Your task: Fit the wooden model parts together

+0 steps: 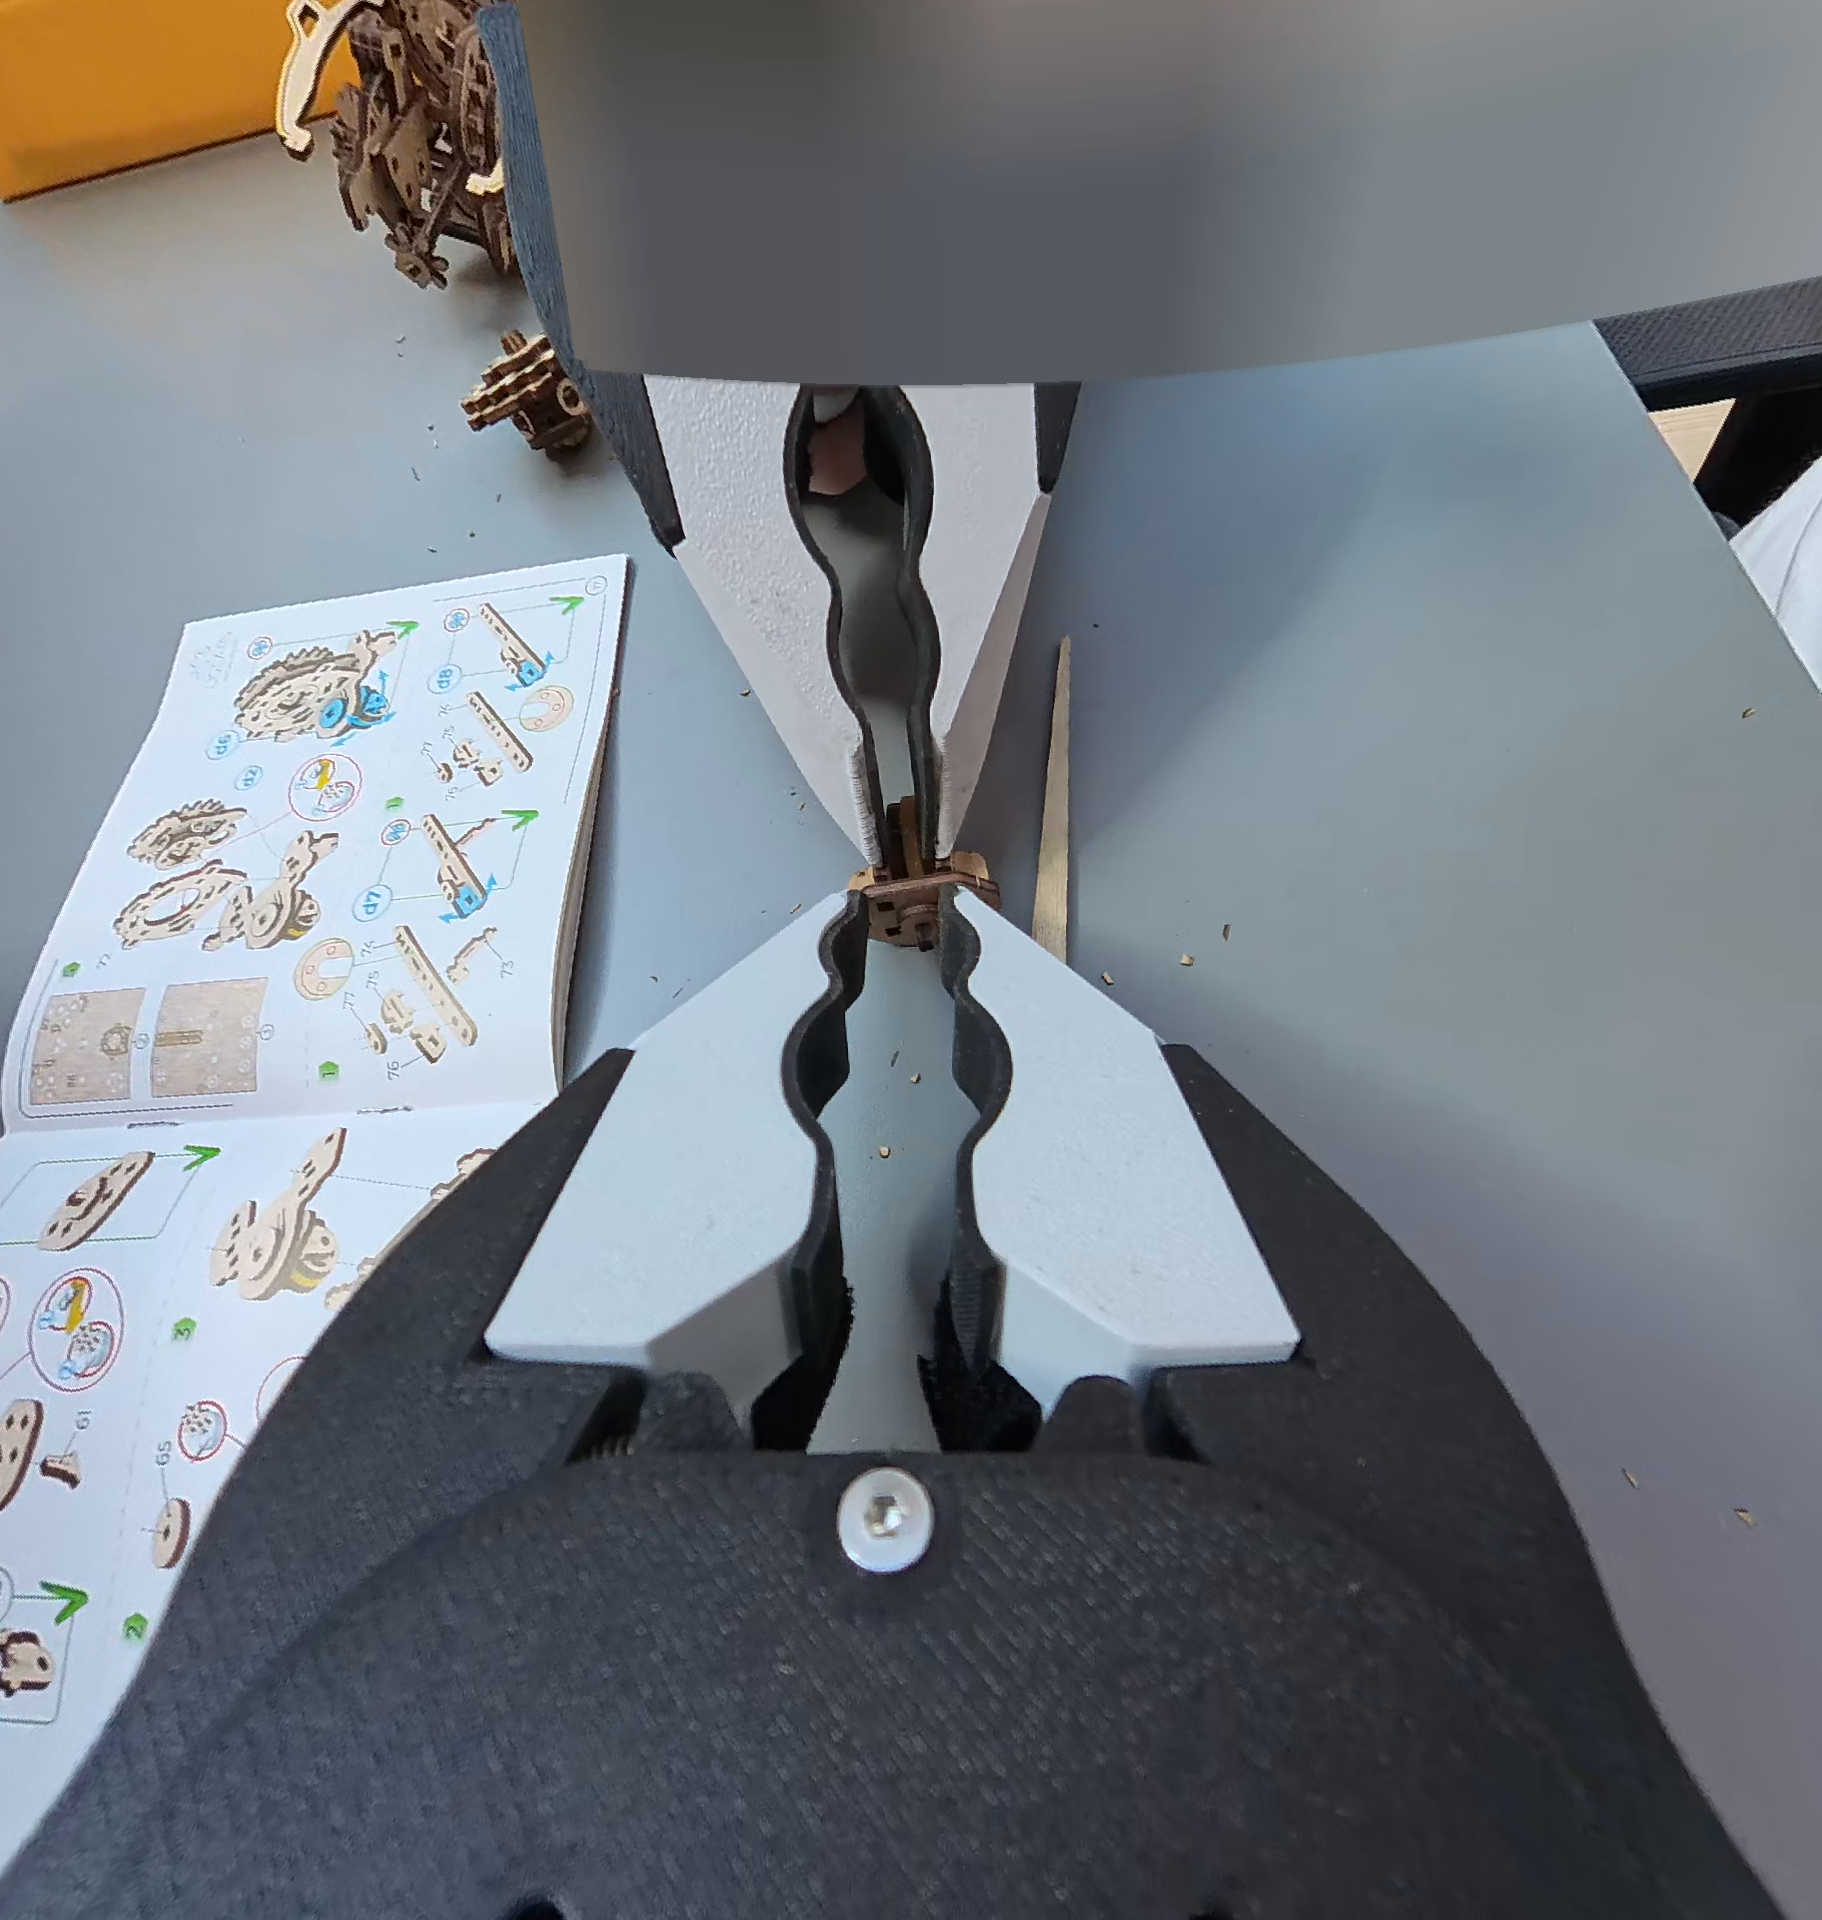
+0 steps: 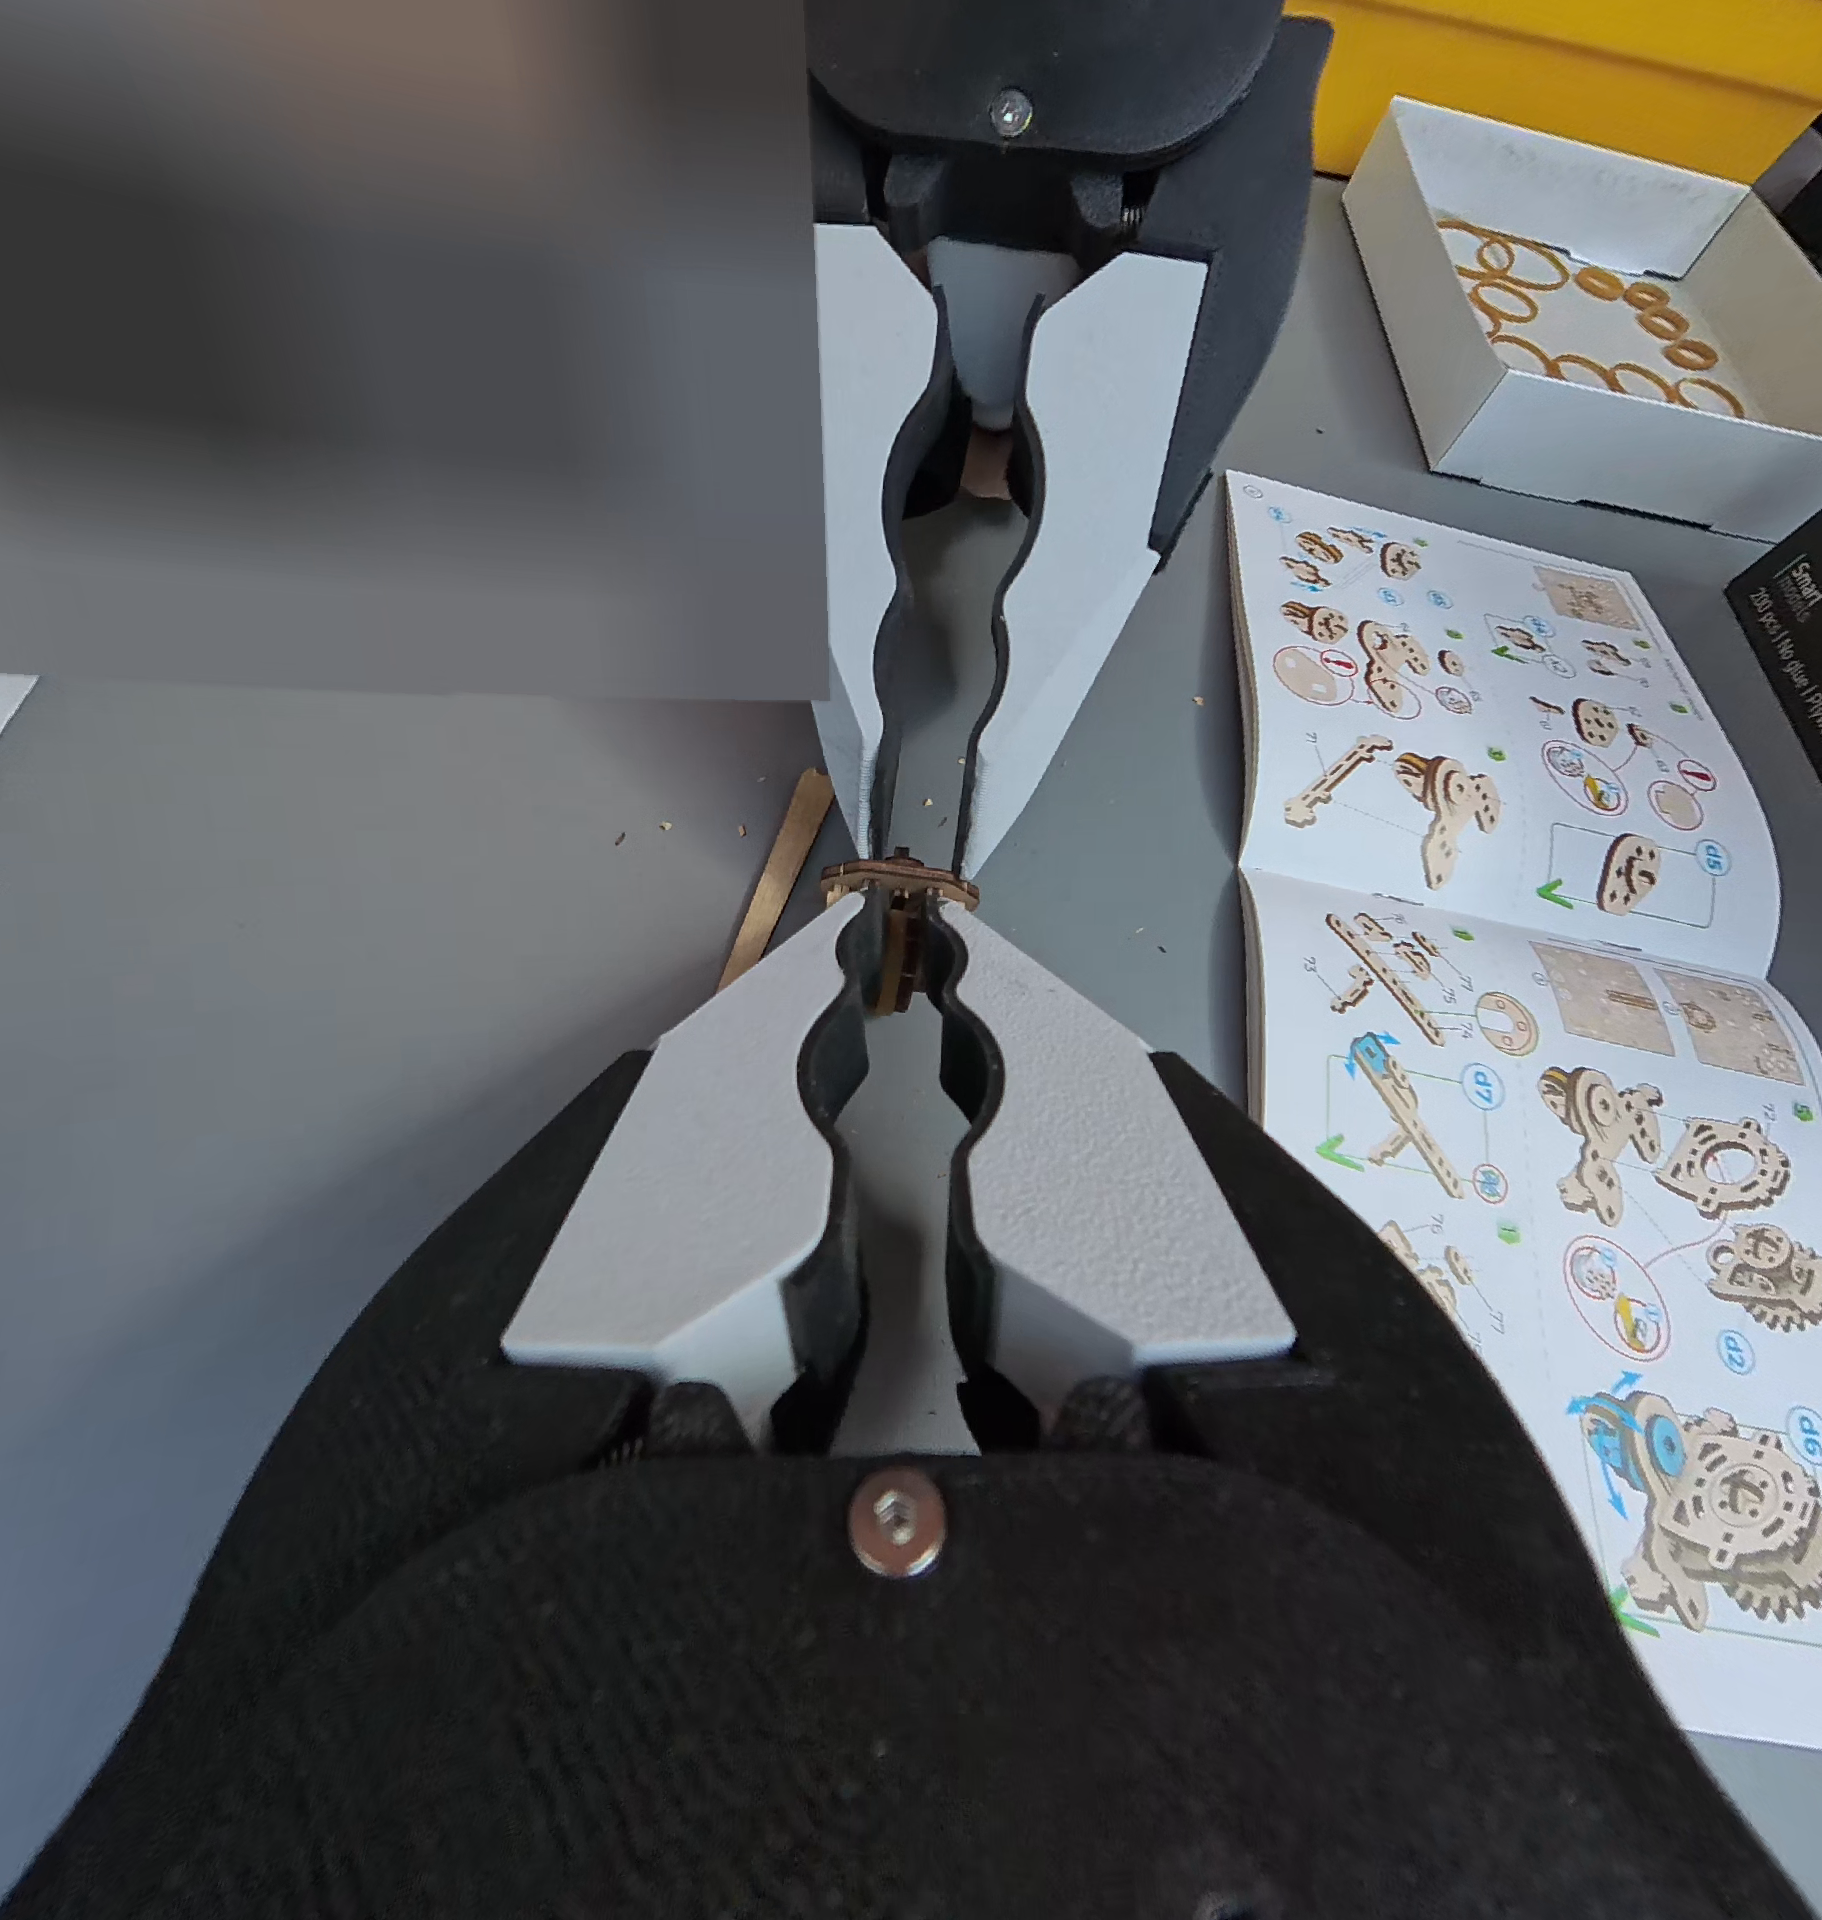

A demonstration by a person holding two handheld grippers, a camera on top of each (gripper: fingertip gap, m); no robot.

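Left gripper (image 1: 905,920) and right gripper (image 2: 899,940) meeting tip to tip, each pinching the small layered plywood assembly (image 1: 919,888); smooth grey table (image 1: 1406,831) lying open rightward.

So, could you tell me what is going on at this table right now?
A person is working two handheld grippers tip to tip above the grey table. The left gripper and the right gripper are each shut on the small wooden assembly, apparently pressing its parts together. An open instruction booklet lies alongside, a thin wooden stick rests on the table, and a white box of wooden rings sits farther back.
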